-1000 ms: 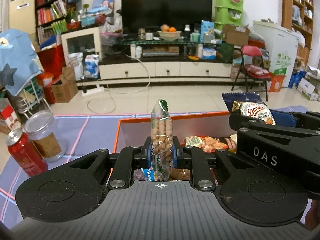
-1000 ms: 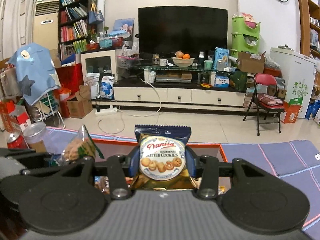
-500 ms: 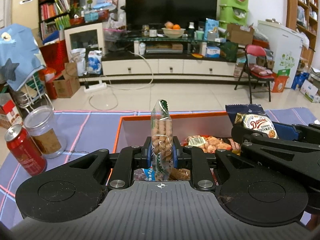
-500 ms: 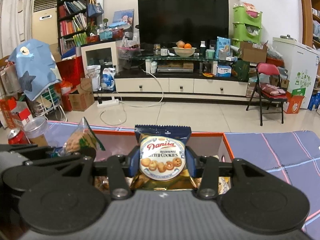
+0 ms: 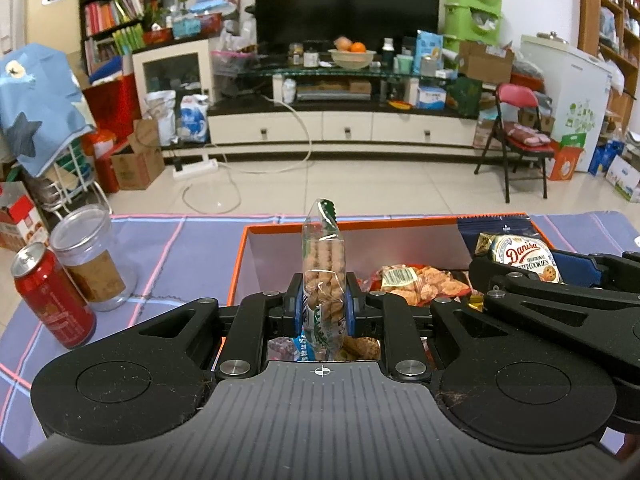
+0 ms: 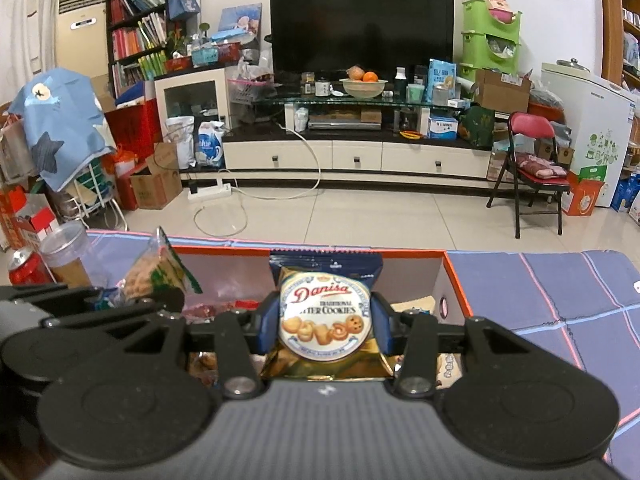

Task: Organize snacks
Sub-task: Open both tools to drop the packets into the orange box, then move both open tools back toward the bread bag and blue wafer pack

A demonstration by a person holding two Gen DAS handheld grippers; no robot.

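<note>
My left tongs (image 5: pixel 323 304) are pinching a clear tube-shaped packet of biscuits (image 5: pixel 323 268), which stands upright between the blue pads, its green-and-white crimped top pointing to twelve o'clock. My right tongs (image 6: pixel 325 326) are clamped on a Danisa butter cookie packet (image 6: pixel 325 312), label facing the camera, gold lower edge spread just below the pads. Both packets hang over the orange-rimmed box (image 5: pixel 360 222), which sits on the blue checked counter (image 5: pixel 180 248). Inside the box, at about one o'clock from the left tongs, I see a red-and-orange snack pack (image 5: pixel 416 280) lying flat on the bottom, with more wrappers below the tongs that I cannot make out.

In the left wrist view the right tongs reach in from three o'clock with the Danisa packet showing above them. In the right wrist view the biscuit packet leans in at ten o'clock.

Off the box, at nine o'clock in the left view, a red drink can (image 5: pixel 52 294) stands on the counter just beside a clear lidded jar (image 5: pixel 90 256).
</note>
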